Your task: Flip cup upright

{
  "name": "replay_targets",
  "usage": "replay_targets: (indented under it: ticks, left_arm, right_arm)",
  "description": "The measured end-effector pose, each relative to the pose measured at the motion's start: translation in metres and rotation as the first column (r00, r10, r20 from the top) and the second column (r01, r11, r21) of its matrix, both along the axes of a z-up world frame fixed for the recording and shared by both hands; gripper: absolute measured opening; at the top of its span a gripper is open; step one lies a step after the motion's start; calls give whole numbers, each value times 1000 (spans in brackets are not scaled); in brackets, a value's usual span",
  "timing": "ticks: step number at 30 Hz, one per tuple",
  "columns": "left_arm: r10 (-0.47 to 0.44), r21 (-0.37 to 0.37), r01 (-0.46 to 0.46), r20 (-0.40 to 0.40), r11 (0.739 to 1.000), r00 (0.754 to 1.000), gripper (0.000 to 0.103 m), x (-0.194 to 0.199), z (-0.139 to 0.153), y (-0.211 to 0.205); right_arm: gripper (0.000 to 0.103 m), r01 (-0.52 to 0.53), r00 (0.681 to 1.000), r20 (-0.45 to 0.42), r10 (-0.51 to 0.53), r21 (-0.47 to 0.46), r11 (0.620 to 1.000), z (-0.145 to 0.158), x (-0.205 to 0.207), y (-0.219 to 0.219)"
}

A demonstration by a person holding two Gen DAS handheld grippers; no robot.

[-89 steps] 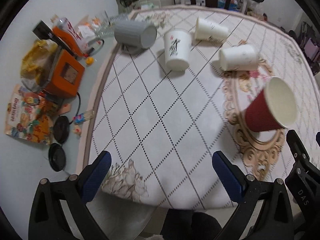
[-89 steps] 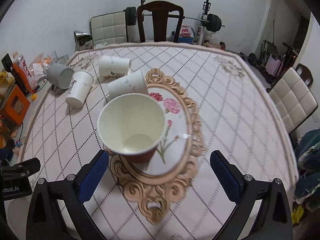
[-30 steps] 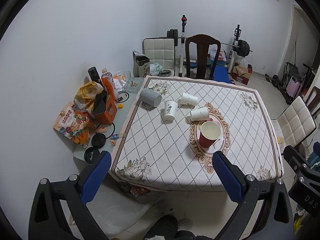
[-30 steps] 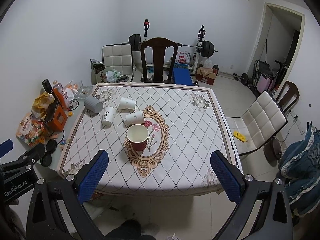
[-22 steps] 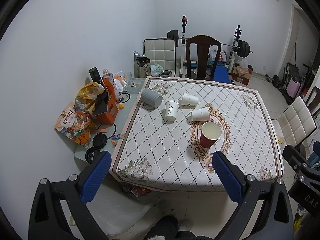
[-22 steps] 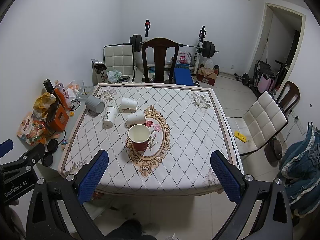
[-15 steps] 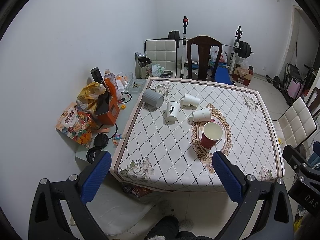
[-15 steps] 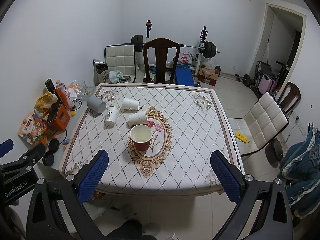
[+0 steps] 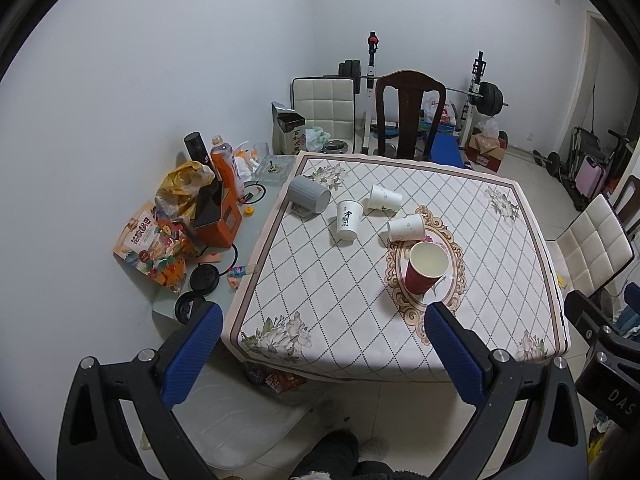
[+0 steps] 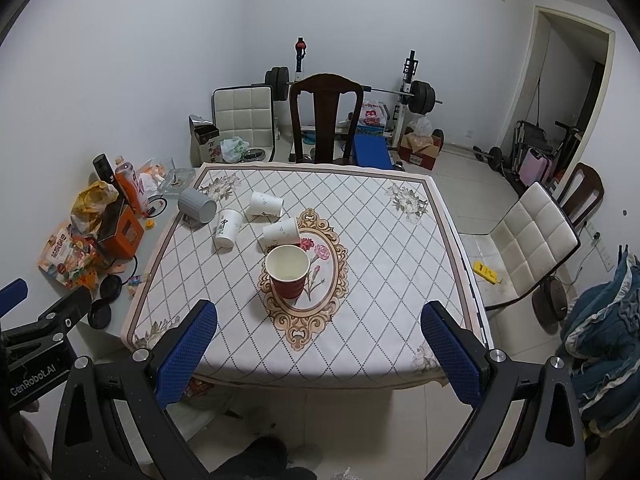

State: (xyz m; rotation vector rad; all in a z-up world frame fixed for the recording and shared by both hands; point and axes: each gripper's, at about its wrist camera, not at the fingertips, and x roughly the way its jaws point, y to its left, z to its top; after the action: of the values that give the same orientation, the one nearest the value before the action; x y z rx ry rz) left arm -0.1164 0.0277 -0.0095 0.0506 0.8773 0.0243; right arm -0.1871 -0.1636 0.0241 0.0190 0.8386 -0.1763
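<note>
A red paper cup (image 9: 425, 267) (image 10: 289, 272) stands upright on the oval floral medallion of the tablecloth. Three white paper cups lie on their sides behind it: one beside it (image 9: 405, 227) (image 10: 281, 233), one further back (image 9: 384, 198) (image 10: 265, 204), one to the left (image 9: 348, 220) (image 10: 227, 227). A grey mug (image 9: 309, 195) (image 10: 197, 204) lies on its side at the table's far left corner. My left gripper (image 9: 320, 356) and right gripper (image 10: 320, 352) are both open and empty, held well back from the table's near edge.
The table (image 10: 400, 280) has a diamond-pattern cloth. A low side surface on the left holds an orange box (image 9: 218, 220), bags, bottles and lids. A dark wooden chair (image 10: 326, 116) and weight equipment stand behind; a white chair (image 10: 532, 236) stands on the right.
Both grippers pulled far back from the table since three seconds ago, when the red cup was close in view. In the last second the view has crept slightly closer. The cups have not moved.
</note>
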Motion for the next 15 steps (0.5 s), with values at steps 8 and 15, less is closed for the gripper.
replay_targets:
  ticks: [8,15]
  left_arm:
    - [-4,0,4,1,1000,1000,103,0,0,1]
    - [-3,1,3,0,1000,1000,103,0,0,1]
  right_arm:
    - [103,-2,1000,-2,2,1,1000,-1,-2,4]
    - [103,-2,1000,-1,2,1,1000,-1,-2,5]
